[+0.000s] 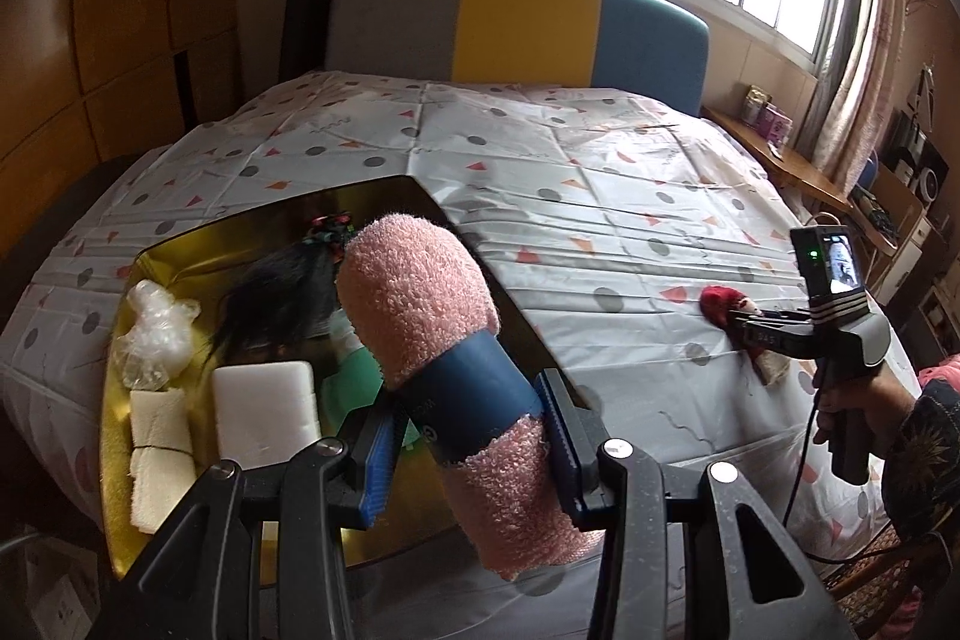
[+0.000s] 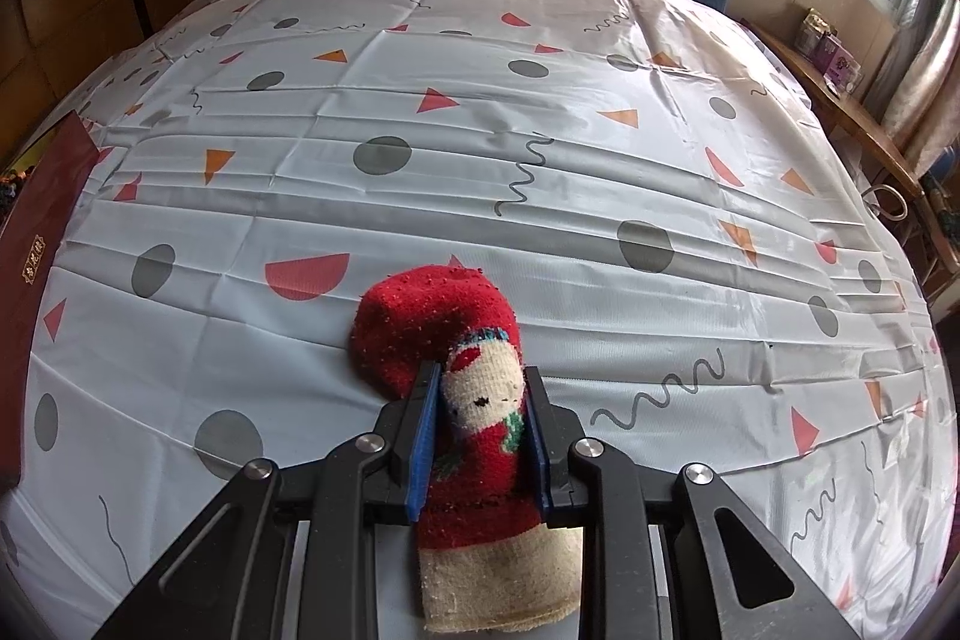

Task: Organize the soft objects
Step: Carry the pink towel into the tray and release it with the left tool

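The left hand-held gripper (image 1: 468, 436) is clenched on a pink sock roll (image 1: 432, 340) with a blue band, held above a gold tray (image 1: 114, 460) on the bed (image 1: 600, 196). The tray holds a white block (image 1: 264, 412), folded cloths (image 1: 159, 454), a plastic wad (image 1: 153, 334) and black hair (image 1: 282, 298). The right hand-held gripper (image 2: 480, 436) grasps a red sock (image 2: 456, 352) lying on the bedsheet, well right of the tray.

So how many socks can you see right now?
2. A pink sock with a blue band is held in the left tool above the gold tray; a red sock on the bed is clamped by the right tool. The tray's pile may hide others.
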`<state>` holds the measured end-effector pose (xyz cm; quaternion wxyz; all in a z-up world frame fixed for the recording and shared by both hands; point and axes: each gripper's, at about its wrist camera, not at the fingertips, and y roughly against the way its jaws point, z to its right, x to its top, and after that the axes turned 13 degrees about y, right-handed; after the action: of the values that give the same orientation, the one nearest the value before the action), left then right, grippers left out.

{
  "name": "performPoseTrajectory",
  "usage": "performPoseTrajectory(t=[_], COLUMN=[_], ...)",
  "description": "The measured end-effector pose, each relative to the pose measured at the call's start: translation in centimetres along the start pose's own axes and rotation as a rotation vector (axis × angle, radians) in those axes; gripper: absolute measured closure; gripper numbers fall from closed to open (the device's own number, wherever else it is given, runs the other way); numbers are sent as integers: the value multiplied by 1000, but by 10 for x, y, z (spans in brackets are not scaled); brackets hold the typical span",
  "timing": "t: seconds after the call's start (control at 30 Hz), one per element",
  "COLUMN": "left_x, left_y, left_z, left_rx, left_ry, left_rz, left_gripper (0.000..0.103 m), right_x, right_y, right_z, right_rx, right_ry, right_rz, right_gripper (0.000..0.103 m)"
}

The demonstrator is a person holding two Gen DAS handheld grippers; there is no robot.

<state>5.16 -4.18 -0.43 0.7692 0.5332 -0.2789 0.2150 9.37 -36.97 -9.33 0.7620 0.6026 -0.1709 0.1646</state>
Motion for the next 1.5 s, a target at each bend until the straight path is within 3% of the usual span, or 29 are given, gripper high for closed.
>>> performPoseTrajectory(t=[0.17,0.47,0.7,0.87,0.97,1.23,1.33,1.5], left_x=[7,18,28,48,56,66,67,59], left_y=[9,27,8,-22,-43,-81,-76,-51], left_z=[-36,-141,-169,-150,-147,-163,-162,-156], left_rx=[28,103,-7,-4,56,147,137,178], left_ry=[76,337,508,342,245,205,217,252], left_rz=[9,3,-66,-116,-150,-196,-173,-115], left_gripper=[60,60,60,60,59,51,42,42], right_x=[0,1,2,1,1,2,3,3], right_y=[1,1,1,1,1,1,1,0], right_z=[-1,-3,-5,-5,-5,-6,-6,-6], right_rx=[-4,-19,-32,-32,-34,-37,-39,-43], right_ry=[1,13,20,19,22,36,38,47], right_rz=[2,0,-3,-3,-4,-7,-8,-9], right_gripper=[77,77,77,77,77,76,76,76])
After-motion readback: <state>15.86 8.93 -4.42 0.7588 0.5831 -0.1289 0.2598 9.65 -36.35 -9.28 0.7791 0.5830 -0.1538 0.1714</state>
